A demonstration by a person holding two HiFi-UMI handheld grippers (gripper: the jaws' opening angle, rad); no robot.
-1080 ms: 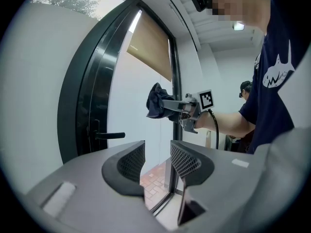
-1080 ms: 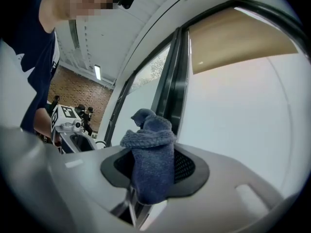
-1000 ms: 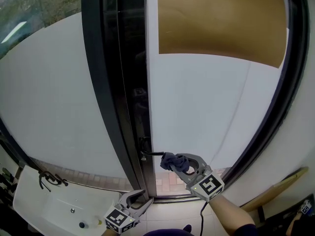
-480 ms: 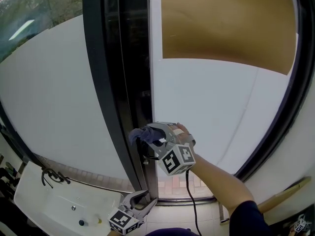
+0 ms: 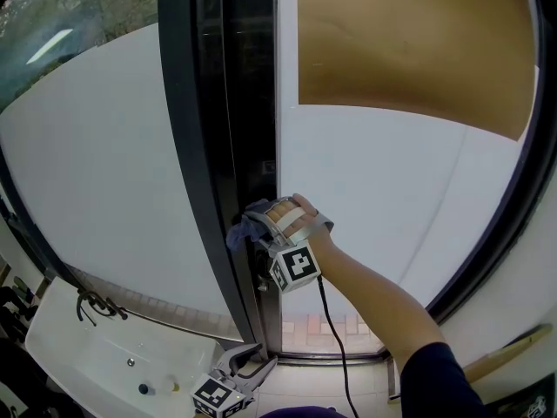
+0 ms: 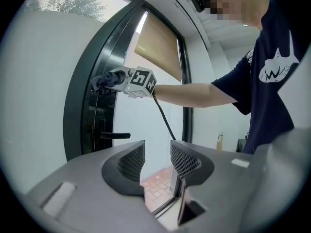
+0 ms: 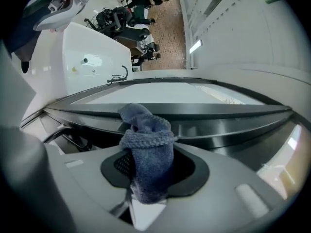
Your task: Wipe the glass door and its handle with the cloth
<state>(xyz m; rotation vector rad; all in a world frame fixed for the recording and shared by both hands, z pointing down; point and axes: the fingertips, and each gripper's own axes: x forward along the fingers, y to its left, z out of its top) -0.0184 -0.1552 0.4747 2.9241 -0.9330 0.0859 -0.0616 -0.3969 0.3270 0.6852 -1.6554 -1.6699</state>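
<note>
Held left gripper (image 5: 251,361) low, jaws apart, nothing between them. Clamped blue cloth (image 5: 244,228) in right gripper (image 5: 259,226), up at the dark door frame (image 5: 213,129), above the handle (image 6: 114,135), left of the glass door (image 5: 392,207) pane.

White sink (image 5: 78,355) at lower left, with a dark tap (image 5: 96,306) on its far rim. A few small items lie in the basin, too small to identify. Tan blind (image 5: 409,50) at upper right, lowered partway. Reddish brick paving (image 5: 326,329) shows low down. Tree foliage (image 5: 78,7) at top left. Pale wooden stick (image 5: 505,345) slanted at lower right.
</note>
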